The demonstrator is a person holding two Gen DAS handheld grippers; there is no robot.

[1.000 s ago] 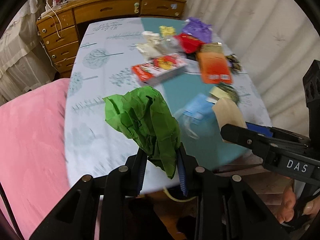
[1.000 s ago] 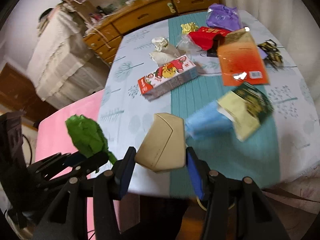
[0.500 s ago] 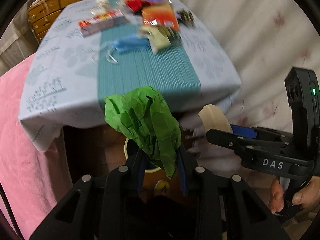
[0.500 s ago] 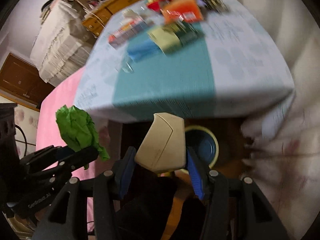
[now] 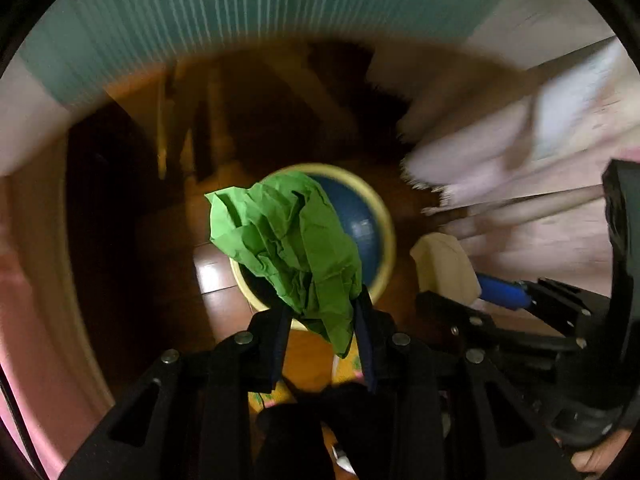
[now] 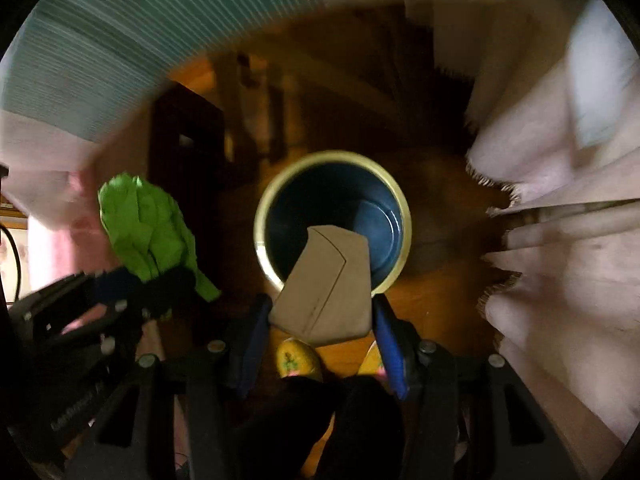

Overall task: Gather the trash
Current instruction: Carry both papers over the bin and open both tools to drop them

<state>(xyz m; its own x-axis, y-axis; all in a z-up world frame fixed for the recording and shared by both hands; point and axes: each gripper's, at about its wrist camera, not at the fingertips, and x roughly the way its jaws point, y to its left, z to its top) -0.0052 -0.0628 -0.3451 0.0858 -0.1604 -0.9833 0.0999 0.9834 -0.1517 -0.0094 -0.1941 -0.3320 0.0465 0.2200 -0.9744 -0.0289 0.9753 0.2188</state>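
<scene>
Above the bin [image 6: 334, 216], both grippers clamped trash.
Your left gripper [image 5: 322, 344] pinched paper [image 5: 286, 244], right gripper [image 6: 320, 334] a carton [image 6: 326, 280]; off-centre release risked missing.

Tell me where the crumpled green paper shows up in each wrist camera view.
Left wrist: crumpled green paper at center, clamped in the left tool, covering part of the bin.
Right wrist: far left, beside the bin.
Shared landmark: the yellow-rimmed blue bin on the floor.
</scene>
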